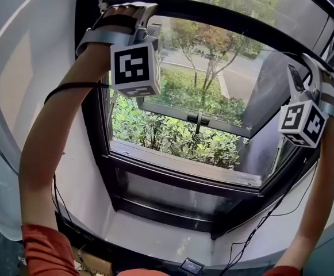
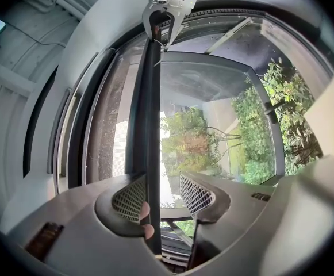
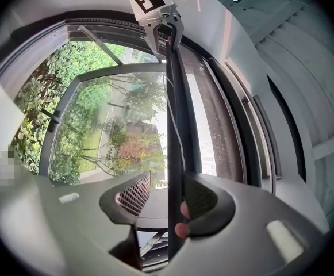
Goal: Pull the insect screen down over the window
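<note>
**Operator:** Report the insect screen (image 2: pixel 103 131): appearance and position.

**Technician:** Grey, fine-grained mesh. Only a narrow strip shows, and it ends at a slim black pull bar (image 1: pixel 212 15). In the head view the bar spans the top of the window frame (image 1: pixel 172 180), from 11 o'clock across to 2 o'clock. The opening below it is uncovered, with shrubs (image 1: pixel 167 134) visible outside.

**Operator:** State of the left gripper (image 2: pixel 162 195)?

**Technician:** It is located at 11 o'clock on the bar, with its jaws spread wide. The bar passes between them and lies against the left jaw. The right jaw stands clear of it.

**Operator:** State of the right gripper (image 3: pixel 169 199)?

**Technician:** It is located at 2 o'clock, with its jaws equally wide. The bar lies against the right jaw and the left jaw stands clear. Neither gripper clamps the bar.
</note>
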